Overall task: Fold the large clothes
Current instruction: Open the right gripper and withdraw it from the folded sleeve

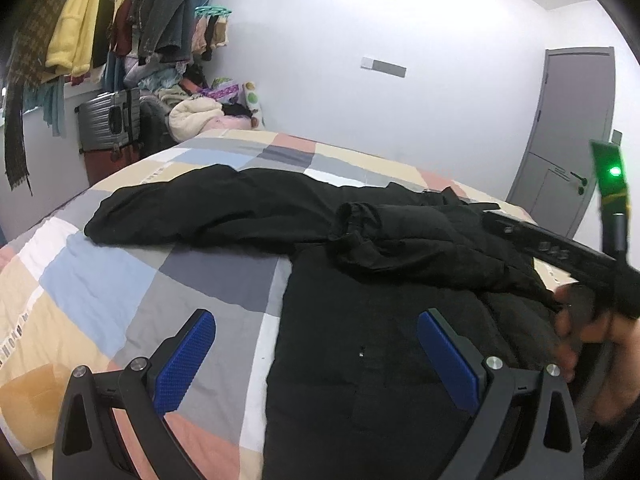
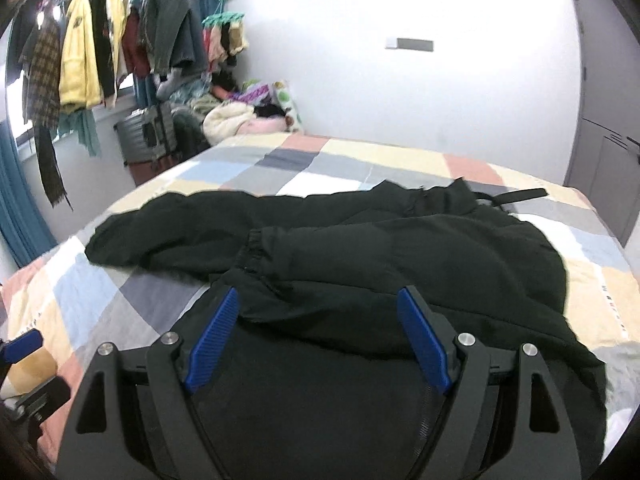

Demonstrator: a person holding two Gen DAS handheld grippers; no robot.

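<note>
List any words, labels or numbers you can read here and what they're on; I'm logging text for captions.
None can be read.
Quilt: a strip of dark letters along its edge, too blurred to read.
The same kind of strip shows in the right wrist view, too small to read.
Yellow hoodie: a dark chest mark, not legible.
Black jacket: no print visible.

Your jacket [image 2: 360, 264] lies spread on the bed [image 2: 340, 160], one sleeve [image 2: 168, 232] reaching left across the quilt and the other sleeve [image 2: 320, 256] folded over the jacket's body. Beyond the bed's far left corner stands a suitcase [image 2: 148, 136], with the clothes rack [image 2: 120, 40] above it. Right of the bed stands the door [image 1: 572, 128].
</note>
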